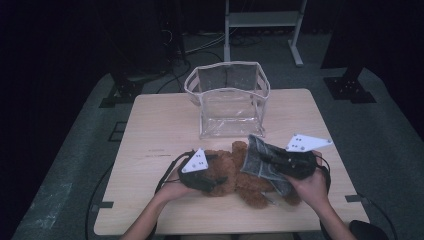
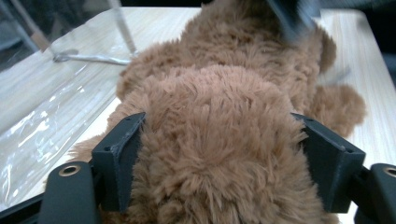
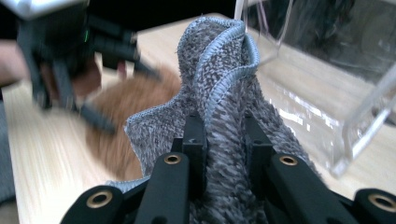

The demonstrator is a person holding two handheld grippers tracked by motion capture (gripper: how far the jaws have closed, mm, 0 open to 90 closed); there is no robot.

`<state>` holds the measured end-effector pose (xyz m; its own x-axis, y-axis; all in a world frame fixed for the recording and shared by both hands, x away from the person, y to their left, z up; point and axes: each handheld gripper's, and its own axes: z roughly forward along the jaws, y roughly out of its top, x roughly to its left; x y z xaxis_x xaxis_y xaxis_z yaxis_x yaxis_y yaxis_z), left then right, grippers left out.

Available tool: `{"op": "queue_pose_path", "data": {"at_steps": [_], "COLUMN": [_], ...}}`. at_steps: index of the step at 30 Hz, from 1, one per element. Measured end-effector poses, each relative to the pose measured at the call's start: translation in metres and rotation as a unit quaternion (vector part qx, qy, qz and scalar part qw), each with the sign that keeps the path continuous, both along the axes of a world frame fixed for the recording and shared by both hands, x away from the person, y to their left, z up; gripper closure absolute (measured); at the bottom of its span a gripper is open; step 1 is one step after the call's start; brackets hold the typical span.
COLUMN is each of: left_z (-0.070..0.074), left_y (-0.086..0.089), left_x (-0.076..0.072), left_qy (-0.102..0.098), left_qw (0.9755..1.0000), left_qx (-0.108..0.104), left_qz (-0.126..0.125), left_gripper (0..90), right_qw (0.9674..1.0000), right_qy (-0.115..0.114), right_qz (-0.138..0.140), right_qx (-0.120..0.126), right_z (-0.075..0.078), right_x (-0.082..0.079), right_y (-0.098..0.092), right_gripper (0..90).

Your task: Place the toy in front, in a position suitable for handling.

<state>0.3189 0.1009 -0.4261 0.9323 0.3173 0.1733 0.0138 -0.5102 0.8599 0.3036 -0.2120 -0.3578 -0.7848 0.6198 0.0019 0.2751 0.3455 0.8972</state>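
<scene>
A brown teddy bear (image 1: 235, 176) lies across the near middle of the wooden table (image 1: 160, 125). My left gripper (image 1: 219, 181) is at the bear's left end. In the left gripper view its jaws (image 2: 219, 122) press into the fur of the bear (image 2: 219, 84) from both sides. My right gripper (image 1: 267, 161) comes in from the right and is shut on a grey fuzzy cloth (image 1: 257, 157) held over the bear's right half. In the right gripper view (image 3: 224, 123) the cloth (image 3: 219, 60) stands up in a fold between the pads, with the blurred bear (image 3: 135, 102) behind it.
A clear plastic bag (image 1: 230, 100) with white edging stands open just behind the bear, close to the cloth; its wall (image 3: 327, 70) is at the right of the right gripper view. A white metal stand (image 1: 262, 20) is beyond the table. Bare tabletop (image 1: 150, 200) lies to the left.
</scene>
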Motion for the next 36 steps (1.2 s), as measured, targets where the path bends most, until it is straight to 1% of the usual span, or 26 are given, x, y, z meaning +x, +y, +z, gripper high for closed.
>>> {"op": "queue_pose_path", "data": {"at_steps": [2,4,5,6,7,8,10,11,12,13,16,17,19,20,21,22,23,24,26,27,29,31,33,34,35,36], "left_z": [0.0,-0.001,-0.001,-0.001,-0.001,-0.001,-0.001,-0.002,-0.002,-0.003,-0.005,-0.005,-0.005,-0.005,-0.004,-0.003,-0.003,-0.003,-0.002,-0.002,-0.001,0.0,-0.002,-0.002,-0.003,-0.003], "left_y": [-0.002,-0.002,-0.002,-0.002,-0.003,-0.003,-0.002,-0.002,-0.001,-0.001,-0.001,-0.002,-0.003,-0.005,-0.006,-0.006,-0.005,-0.004,-0.003,-0.002,0.0,0.002,0.004,0.004,0.004,0.003], "left_x": [-0.004,-0.006,-0.006,-0.007,-0.007,-0.008,-0.009,-0.01,-0.01,-0.01,-0.01,-0.01,-0.011,-0.011,-0.011,-0.01,-0.009,-0.008,-0.006,-0.006,-0.007,-0.007,-0.007,-0.006,-0.006,-0.006], "left_qy": [-0.007,-0.011,-0.012,-0.013,-0.014,-0.014,-0.014,-0.014,-0.015,-0.016,-0.019,-0.021,-0.026,-0.027,-0.025,-0.026,-0.023,-0.016,-0.009,-0.01,-0.012,-0.018,-0.014,-0.009,-0.006,-0.006], "left_qw": [1.0,0.9999,0.9999,0.9999,0.9999,0.9999,0.9999,0.9998,0.9998,0.9997,0.9992,0.999,0.9985,0.9981,0.9979,0.9974,0.9967,0.9958,0.9951,0.9948,0.9948,0.9953,0.9959,0.9961,0.9961,0.9962], "left_qx": [0.005,0.003,0.004,0.004,0.007,0.007,0.003,0.0,-0.002,-0.006,-0.019,-0.021,-0.021,-0.018,-0.017,-0.017,-0.018,-0.025,-0.036,-0.039,-0.04,-0.039,-0.037,-0.037,-0.038,-0.039], "left_qz": [-0.003,-0.002,-0.003,-0.003,-0.002,0.001,0.006,0.01,0.014,0.019,0.03,0.033,0.042,0.053,0.058,0.065,0.075,0.087,0.092,0.093,0.092,0.087,0.082,0.08,0.079,0.078], "left_gripper": [23.1,23.0,23.0,23.1,23.1,23.0,22.1,21.3,19.9,18.3,15.3,14.5,13.4,14.2,15.7,17.0,17.9,18.1,18.1,18.0,16.7,15.1,14.0,14.2,15.5,17.7], "right_qw": [0.9997,0.9987,0.9983,0.9978,0.9974,0.9971,0.9962,0.9955,0.9951,0.9948,0.9953,0.9959,0.997,0.9978,0.9983,0.9983,0.9983,0.9982,0.9985,0.9982,0.9961,0.9937,0.9926,0.9933,0.9941,0.9954], "right_qy": [0.023,0.039,0.041,0.048,0.059,0.064,0.06,0.063,0.069,0.075,0.071,0.067,0.066,0.061,0.057,0.054,0.048,0.041,0.041,0.037,0.032,0.041,0.05,0.05,0.046,0.037], "right_qz": [0.0,-0.009,-0.015,-0.024,-0.025,-0.031,-0.057,-0.066,-0.071,-0.069,-0.052,-0.04,-0.015,-0.004,0.012,0.016,0.012,0.006,-0.017,-0.037,-0.078,-0.104,-0.11,-0.102,-0.094,-0.085], "right_qx": [-0.013,-0.032,-0.039,-0.038,-0.031,-0.027,-0.029,-0.023,-0.009,0.002,0.041,0.045,0.036,0.026,0.0,-0.014,-0.031,-0.042,-0.034,-0.03,-0.027,-0.011,0.012,0.023,0.026,0.024], "right_z": [-0.002,-0.013,-0.018,-0.027,-0.031,-0.032,-0.03,-0.031,-0.032,-0.031,-0.021,-0.017,-0.013,-0.014,-0.016,-0.018,-0.022,-0.025,-0.029,-0.03,-0.031,-0.033,-0.034,-0.033,-0.031,-0.028], "right_x": [0.01,0.016,0.017,0.019,0.021,0.021,0.02,0.019,0.018,0.016,0.006,0.002,-0.005,-0.007,-0.011,-0.012,-0.012,-0.01,-0.004,-0.001,0.005,0.007,0.006,0.004,0.002,-0.001], "right_y": [0.002,0.002,0.001,-0.004,-0.01,-0.016,-0.028,-0.034,-0.04,-0.043,-0.044,-0.039,-0.021,-0.013,0.003,0.01,0.015,0.017,0.008,0.0,-0.018,-0.035,-0.044,-0.044,-0.04,-0.034], "right_gripper": [74.3,74.4,74.5,74.6,74.6,74.6,74.7,74.7,74.8,74.8,74.7,74.7,74.5,74.4,74.3,74.0,74.0,74.0,74.1,74.2,74.1,74.0,73.3,73.2,73.2,73.2]}}
